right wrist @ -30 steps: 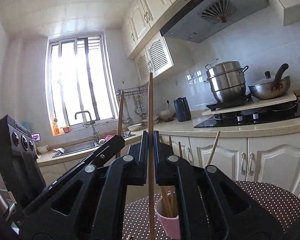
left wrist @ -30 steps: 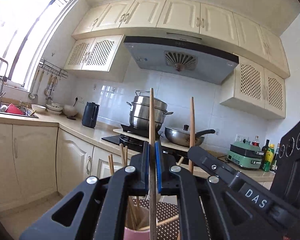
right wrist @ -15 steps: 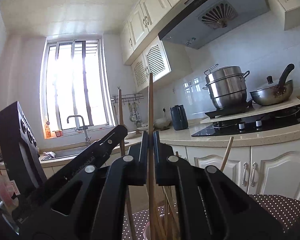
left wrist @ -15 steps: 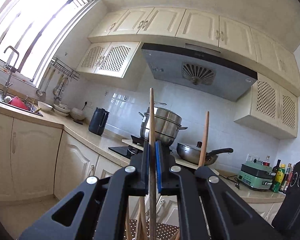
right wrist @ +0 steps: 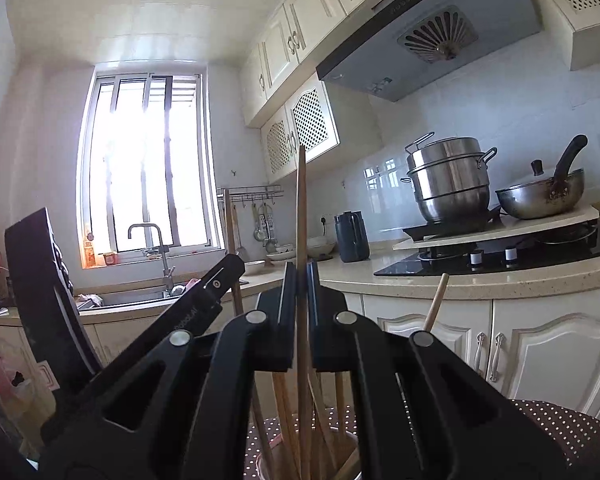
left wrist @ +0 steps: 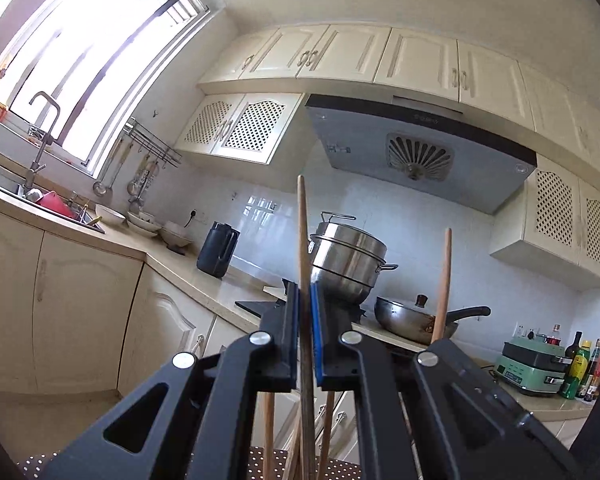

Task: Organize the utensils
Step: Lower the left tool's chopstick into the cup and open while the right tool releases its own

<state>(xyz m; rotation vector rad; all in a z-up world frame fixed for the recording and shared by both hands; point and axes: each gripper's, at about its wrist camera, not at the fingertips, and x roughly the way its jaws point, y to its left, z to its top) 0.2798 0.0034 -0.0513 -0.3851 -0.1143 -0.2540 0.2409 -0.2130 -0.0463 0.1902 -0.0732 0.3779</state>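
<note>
I hold one long wooden chopstick upright in each claw. My left claw (left wrist: 305, 336) is pinched tight on a pale wooden chopstick (left wrist: 303, 240), blue pads pressing both its sides; my right claw (right wrist: 301, 312) is pinched the same way on a second pale wooden chopstick (right wrist: 301, 208). I judge each stick is kept vertical so its lower end can slide straight down into the pale pink round cup (right wrist: 350, 458) just below, where several more wooden chopsticks (right wrist: 286, 408) already stand leaning. Each stick's lower end reaches down among them; whether it touches the cup's bottom is hidden.

The cup sits on a brown, white-dotted surface (right wrist: 556, 426), near its middle as far as I can tell. Around me is a cream-cabinet kitchen: a bright window (right wrist: 148, 160) above a sink tap (right wrist: 156, 240), a stacked steel steamer pot (right wrist: 450, 180) and a wok on the hob, a grey extractor hood (left wrist: 416, 152) overhead.
</note>
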